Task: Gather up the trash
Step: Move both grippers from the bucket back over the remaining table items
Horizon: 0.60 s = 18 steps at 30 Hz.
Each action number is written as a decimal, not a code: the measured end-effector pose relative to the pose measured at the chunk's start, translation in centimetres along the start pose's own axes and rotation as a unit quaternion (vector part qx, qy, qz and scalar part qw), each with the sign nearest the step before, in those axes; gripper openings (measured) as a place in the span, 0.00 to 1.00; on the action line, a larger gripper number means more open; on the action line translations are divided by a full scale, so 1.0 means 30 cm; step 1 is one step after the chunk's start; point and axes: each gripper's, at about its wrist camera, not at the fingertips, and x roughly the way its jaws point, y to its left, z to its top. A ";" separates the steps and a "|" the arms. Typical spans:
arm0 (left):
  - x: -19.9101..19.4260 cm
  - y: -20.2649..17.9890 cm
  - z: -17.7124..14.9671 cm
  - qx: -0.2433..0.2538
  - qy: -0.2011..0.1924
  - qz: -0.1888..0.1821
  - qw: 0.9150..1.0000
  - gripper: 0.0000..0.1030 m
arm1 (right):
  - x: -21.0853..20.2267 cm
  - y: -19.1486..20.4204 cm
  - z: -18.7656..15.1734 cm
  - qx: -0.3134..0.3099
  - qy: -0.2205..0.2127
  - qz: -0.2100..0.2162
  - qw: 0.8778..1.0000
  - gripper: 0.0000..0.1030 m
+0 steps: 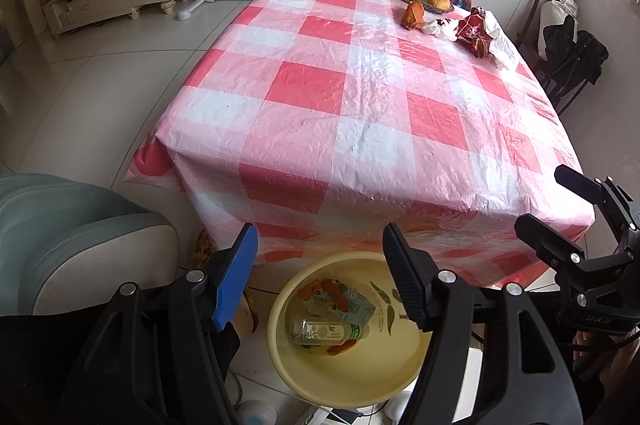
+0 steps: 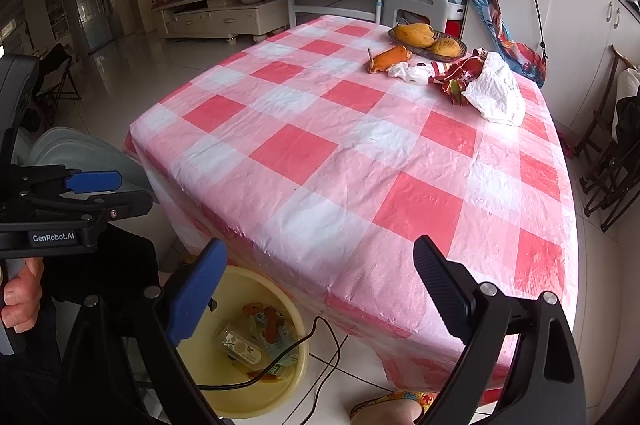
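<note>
Now, nearest you, the left claw (image 1: 320, 265) hangs over the yellow basin (image 1: 348, 377) on the floor, its jaws parted about halfway and empty. The right claw (image 2: 320, 289), beside the basin, stands wide open, also holding nothing.

Inside the basin lie one clear bottle (image 1: 324, 332) with a green cap, one flattened packet (image 1: 348, 303) and a few orange scraps, too tangled to count.

Beyond the basin rises the tabletop (image 1: 360, 97) in its red-and-white check cloth. At its far end from the basin, well apart from it, the remaining trash waits: one orange peel (image 2: 390, 59), one small white tissue wad (image 2: 408, 73), one red crumpled wrapper (image 2: 456, 75) and one large white sheet (image 2: 498, 93).

Farthest sits one dish of fruit (image 2: 428, 41), apparently two pieces; leave it.

Reach the far cluster, take one piece per grasp, pinch the wrapper at a crumpled fold, and release only once above the basin.
</note>
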 end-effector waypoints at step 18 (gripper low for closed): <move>0.115 -0.197 0.119 0.000 -0.001 -0.002 1.000 0.61 | 0.002 0.024 0.000 -0.014 -0.003 0.000 1.000 0.88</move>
